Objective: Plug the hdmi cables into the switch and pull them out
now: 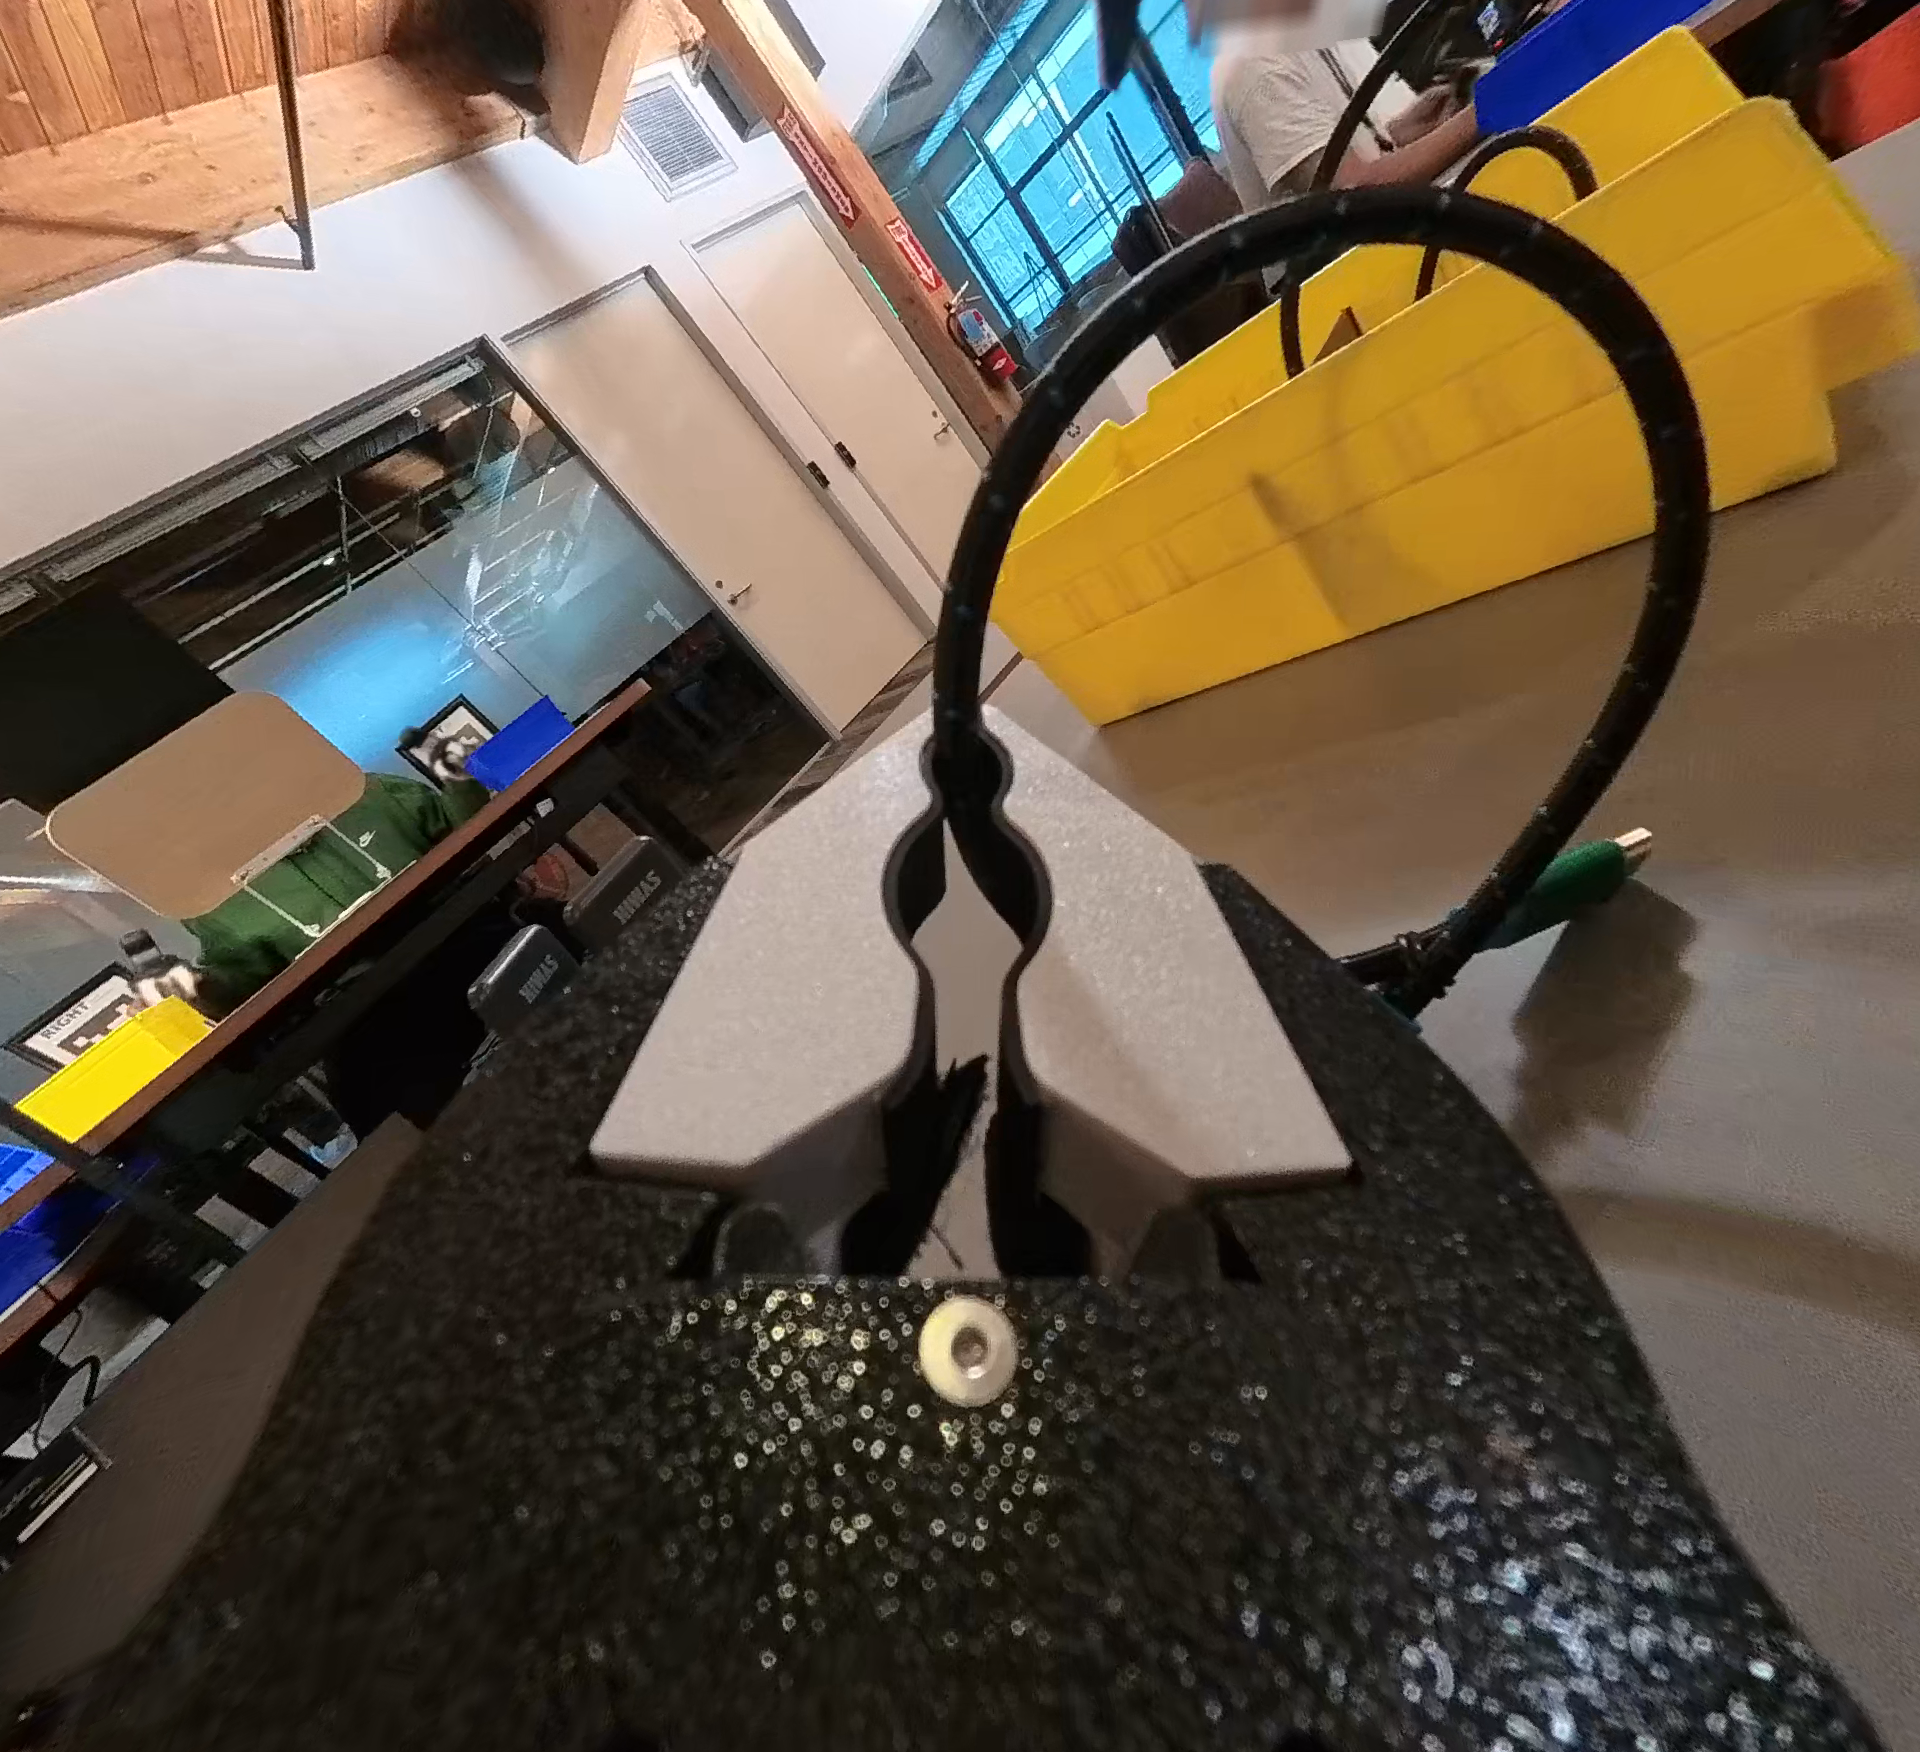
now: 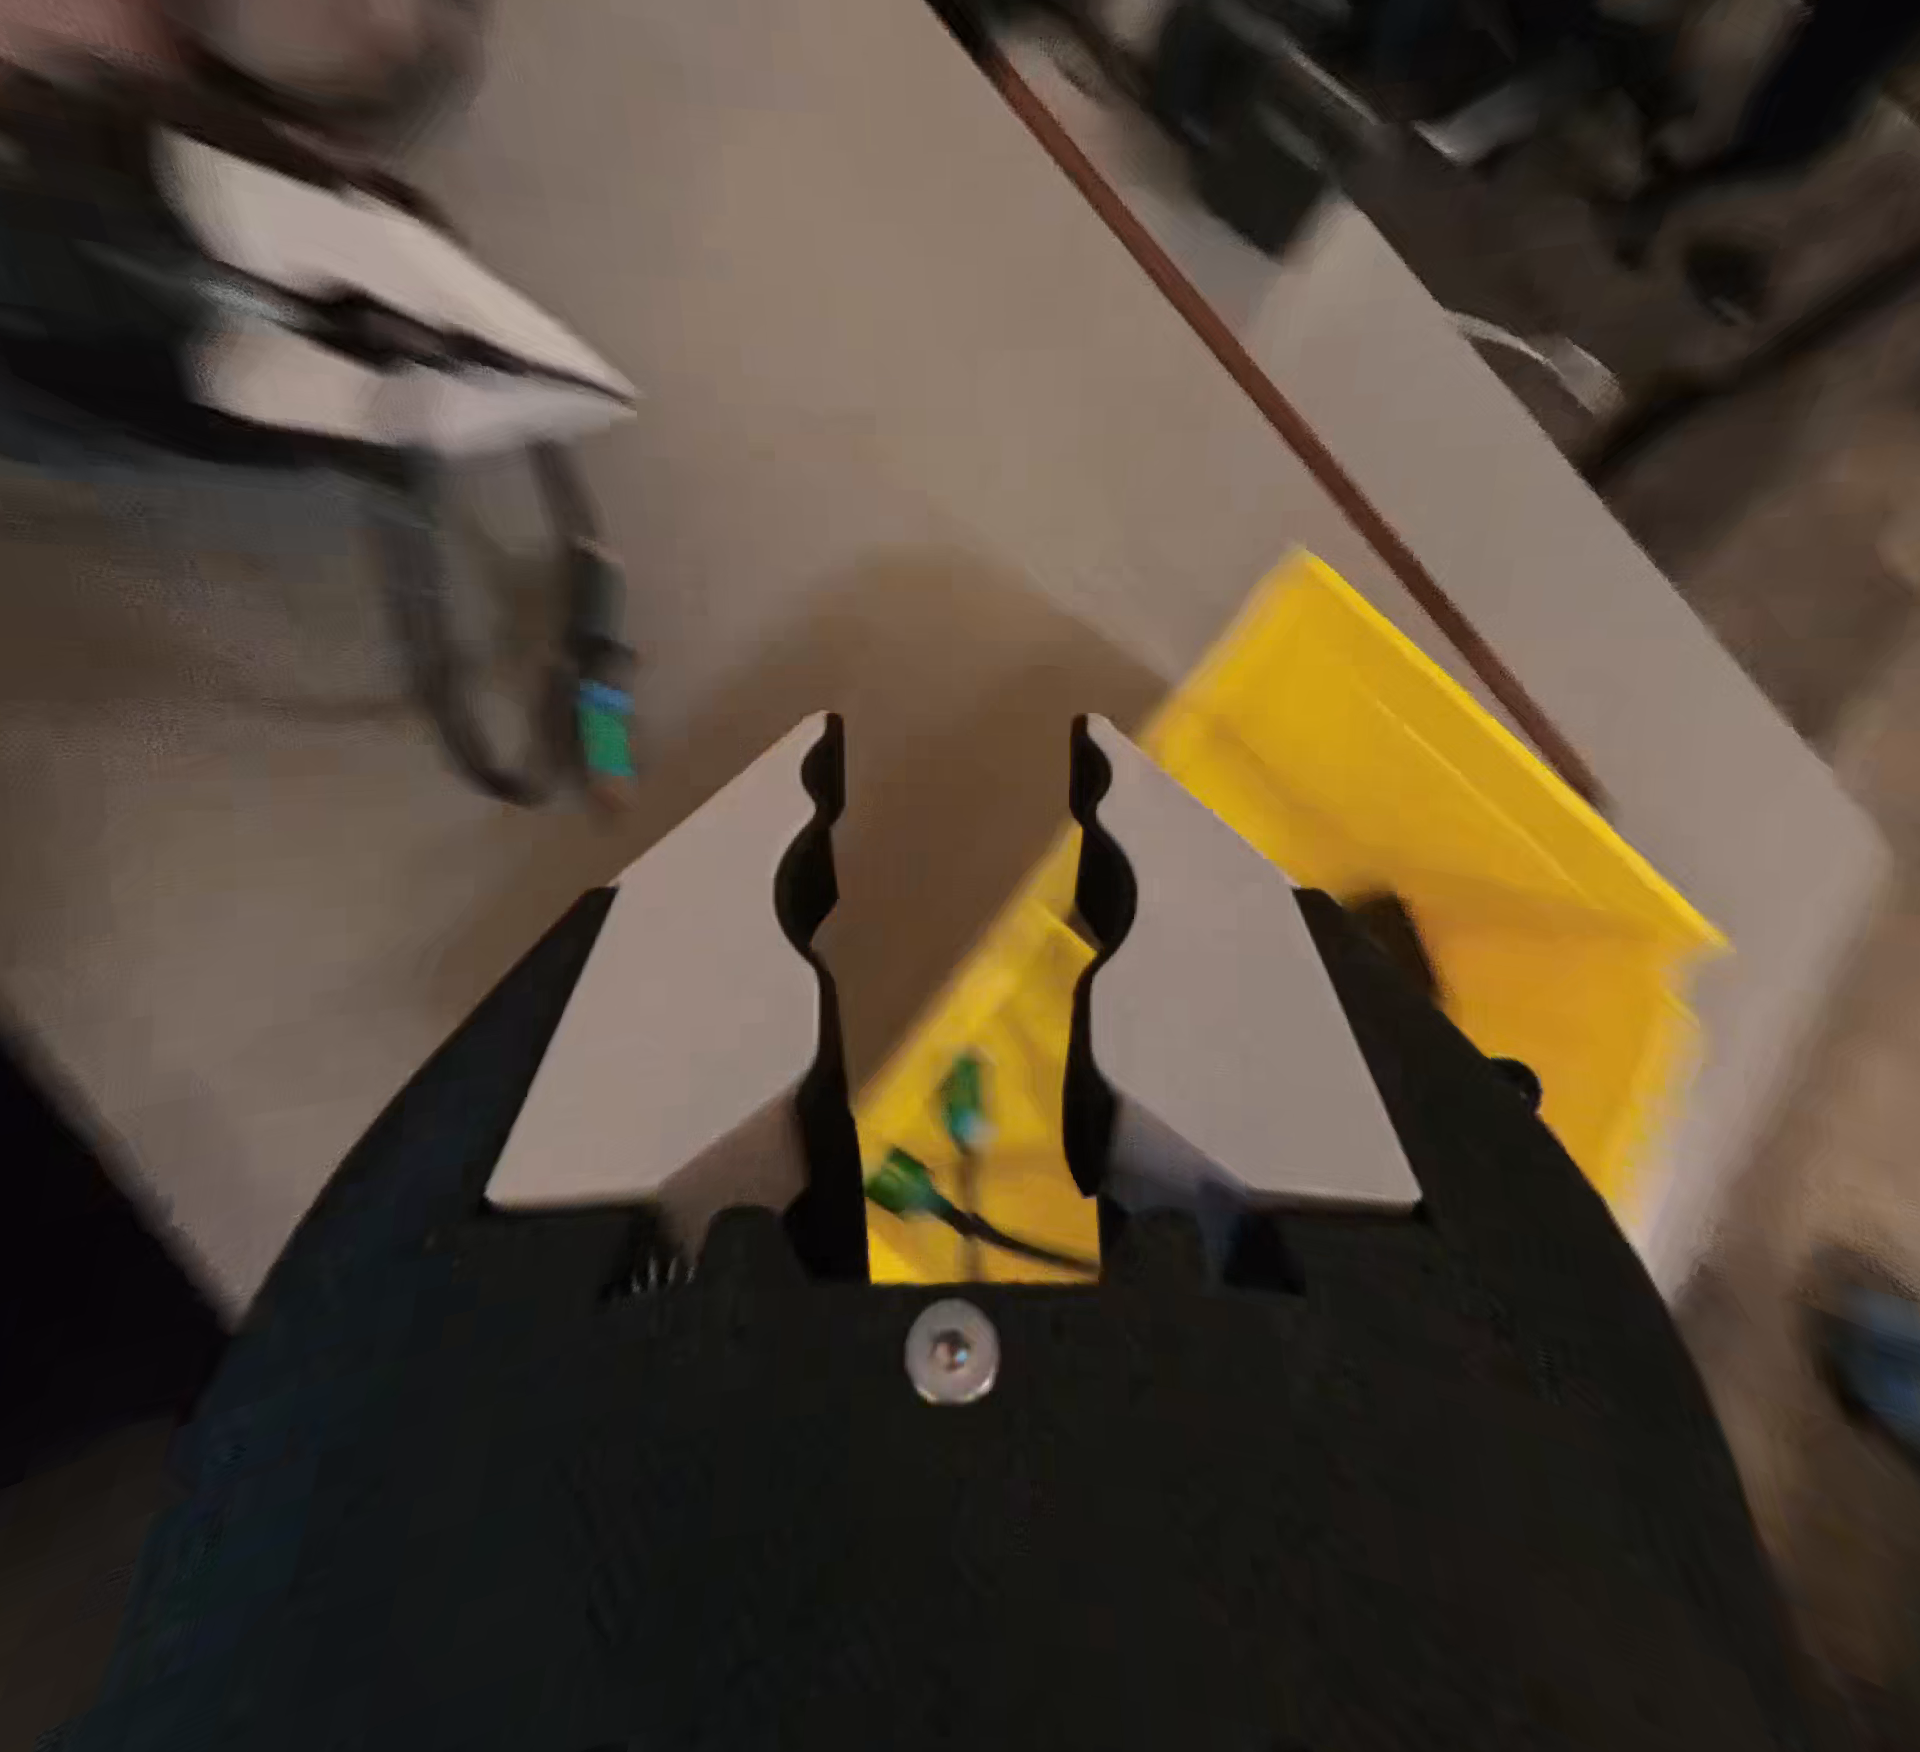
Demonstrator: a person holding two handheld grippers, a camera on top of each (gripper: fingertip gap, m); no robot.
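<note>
L gripper (image 1: 971, 793): fingers clenched on black braided HDMI cable (image 1: 1340, 248), pinched at the tips. Cable arcs up and over to the right; green plug (image 1: 1558, 902) rests on desk (image 1: 1558, 1287), long axis flat, metal tip aimed far-right. Probably gripped mid-cable to carry it.

R gripper (image 2: 954, 736): fingers released, nothing held, poised over yellow bin (image 2: 1455, 819) w/ more green plugs (image 2: 899, 1188) inside, likely next pick. Switch not seen.

Right gripper (image 2: 954, 736) hangs with its jaws apart over the yellow bin (image 2: 1382, 829) at the table's (image 2: 831, 300) far edge. Green-tipped cables (image 2: 914, 1193) lie inside. Off left, blurred, the left gripper (image 2: 623, 398) dangles another green-ended cable (image 2: 605, 736).
</note>
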